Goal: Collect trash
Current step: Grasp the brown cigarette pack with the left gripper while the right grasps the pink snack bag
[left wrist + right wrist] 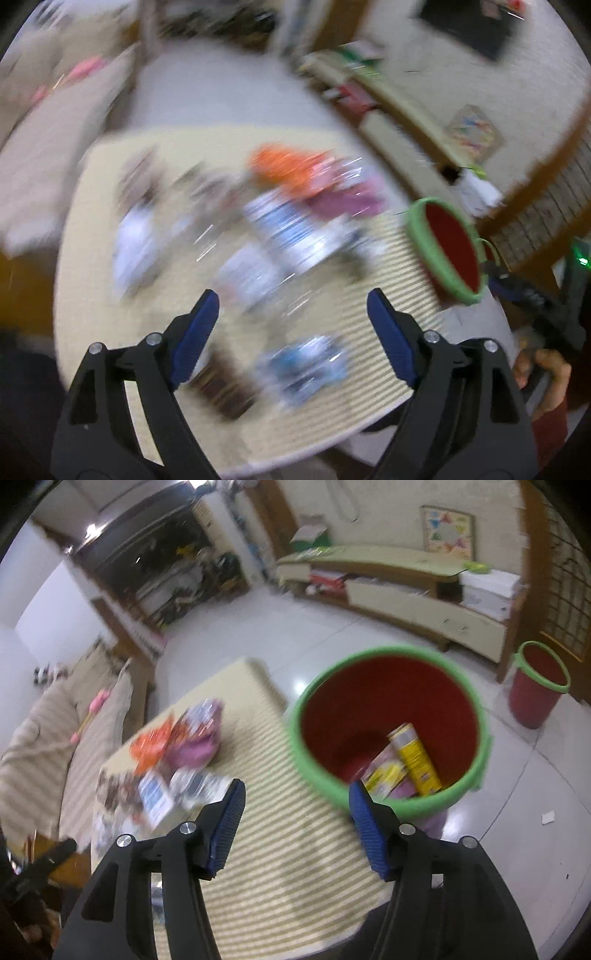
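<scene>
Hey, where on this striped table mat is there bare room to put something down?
The striped cream table mat is bare in front of the right gripper, between the heap of wrappers and the green-rimmed red bin. The far left side is crowded with orange, pink and blue packets. The bin already holds yellow cartons.

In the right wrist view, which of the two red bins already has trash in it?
The near red bin with the green rim, beside the striped table: yellow packages lie inside. The far bin by the wooden screen shows none, though its bottom is hidden.
</scene>
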Motion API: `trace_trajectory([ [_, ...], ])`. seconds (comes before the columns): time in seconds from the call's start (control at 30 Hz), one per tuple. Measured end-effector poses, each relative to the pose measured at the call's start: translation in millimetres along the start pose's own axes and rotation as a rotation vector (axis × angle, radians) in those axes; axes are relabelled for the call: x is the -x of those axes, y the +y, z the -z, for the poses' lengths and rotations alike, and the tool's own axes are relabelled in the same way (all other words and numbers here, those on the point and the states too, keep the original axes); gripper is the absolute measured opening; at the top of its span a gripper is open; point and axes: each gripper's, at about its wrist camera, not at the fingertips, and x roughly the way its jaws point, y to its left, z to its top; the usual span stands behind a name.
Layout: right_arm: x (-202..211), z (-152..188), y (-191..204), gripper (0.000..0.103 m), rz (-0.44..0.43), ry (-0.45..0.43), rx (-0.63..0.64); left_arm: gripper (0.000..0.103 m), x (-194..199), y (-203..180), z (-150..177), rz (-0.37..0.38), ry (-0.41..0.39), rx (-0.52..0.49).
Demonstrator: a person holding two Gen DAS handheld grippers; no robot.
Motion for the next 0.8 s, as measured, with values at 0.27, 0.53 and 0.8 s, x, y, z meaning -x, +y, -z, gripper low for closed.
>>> trace_trajectory([
  [0.27,-16.3,19.9,62.0,0.057,-0.048,0.061,0.112,0.069,-49.0,59.5,52.5,-0.003,0.202,0.173],
  [0.53,-18.3,19.4,86.1,0.057,-0.009,0.068,0.199,0.052,-72.2,38.1,49.3,0.01,0.199,0.082],
  [0.8,-52.5,-11.6,120.9,0.062,0.041,0.075,0.428,0.04,-57.2,55.2,46.6,0.033,0.138,0.101],
])
